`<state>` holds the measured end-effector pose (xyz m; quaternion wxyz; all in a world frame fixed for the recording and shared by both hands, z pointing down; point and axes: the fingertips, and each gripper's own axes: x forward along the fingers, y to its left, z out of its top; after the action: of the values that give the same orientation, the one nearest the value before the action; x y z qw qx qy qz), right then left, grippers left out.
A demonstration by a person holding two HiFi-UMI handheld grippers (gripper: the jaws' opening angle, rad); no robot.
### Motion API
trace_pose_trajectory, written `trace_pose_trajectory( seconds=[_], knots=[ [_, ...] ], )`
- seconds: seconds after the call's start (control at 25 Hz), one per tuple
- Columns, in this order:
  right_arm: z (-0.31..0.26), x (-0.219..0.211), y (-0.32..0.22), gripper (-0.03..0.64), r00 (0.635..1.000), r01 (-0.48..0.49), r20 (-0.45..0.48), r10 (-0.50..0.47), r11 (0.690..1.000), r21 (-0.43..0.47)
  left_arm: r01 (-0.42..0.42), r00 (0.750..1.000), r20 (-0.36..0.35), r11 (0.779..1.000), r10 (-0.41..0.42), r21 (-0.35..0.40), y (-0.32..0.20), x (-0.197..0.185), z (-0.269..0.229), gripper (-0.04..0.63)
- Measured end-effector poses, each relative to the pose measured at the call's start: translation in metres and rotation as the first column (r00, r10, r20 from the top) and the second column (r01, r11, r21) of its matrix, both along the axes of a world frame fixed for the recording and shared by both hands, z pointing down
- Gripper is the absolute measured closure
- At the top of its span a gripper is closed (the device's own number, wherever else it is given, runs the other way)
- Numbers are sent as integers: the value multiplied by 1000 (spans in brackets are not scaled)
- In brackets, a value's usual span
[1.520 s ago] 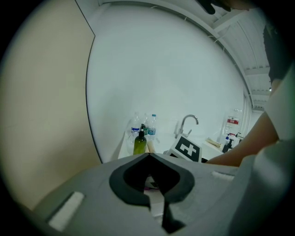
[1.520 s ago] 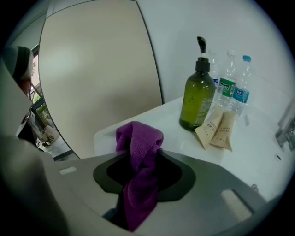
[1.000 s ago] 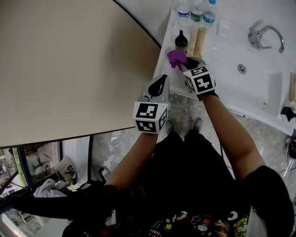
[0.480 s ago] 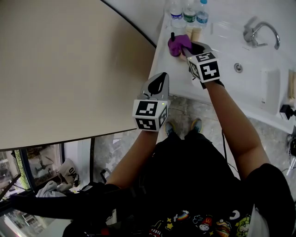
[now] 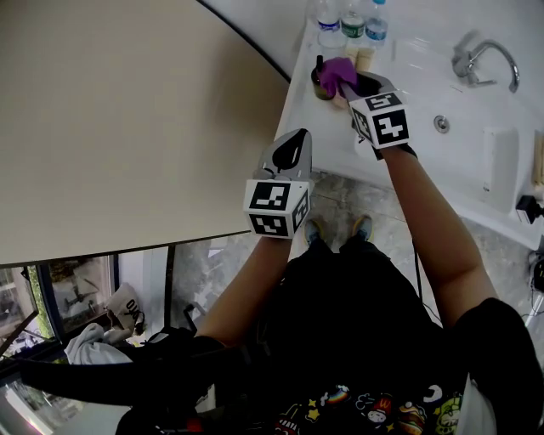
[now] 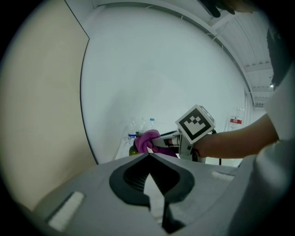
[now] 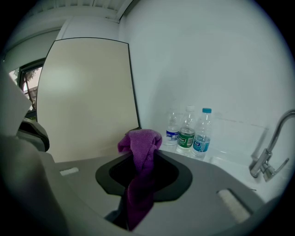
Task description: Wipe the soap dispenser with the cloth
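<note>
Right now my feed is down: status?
Right gripper shut on cloth. Left gripper shut, empty. Cloth by dispenser, contact unclear. Bottles behind, nothing blocking.

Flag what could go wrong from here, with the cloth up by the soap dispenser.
1. The soap dispenser stands near the counter edge, and the left gripper hangs clear of it, so a sideways push from the cloth might tip it.
2. Water bottles stand close behind, so a wide wipe by the right gripper could knock them.
</note>
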<state>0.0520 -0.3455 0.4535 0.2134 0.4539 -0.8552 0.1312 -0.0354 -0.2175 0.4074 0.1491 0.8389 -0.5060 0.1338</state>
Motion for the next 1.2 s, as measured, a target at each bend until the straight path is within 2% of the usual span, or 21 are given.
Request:
trace_pose_trajectory(
  seconds=[0.32,0.68,1.2],
  knots=[
    [11,-35,15,500,999,47,11,-47,999,-22,3,1000,-5,1000,-3,-4,3,-13,2,594],
    [19,-68,20,500,998,70,9,-70,997,-44,30,1000,-2,999,-30,-12,6,-46,4,594],
    [110,-52,34,500,994,53,-82,-70,981,-188,36,999,15,998,-35,-60,17,-53,20,594]
  ],
)
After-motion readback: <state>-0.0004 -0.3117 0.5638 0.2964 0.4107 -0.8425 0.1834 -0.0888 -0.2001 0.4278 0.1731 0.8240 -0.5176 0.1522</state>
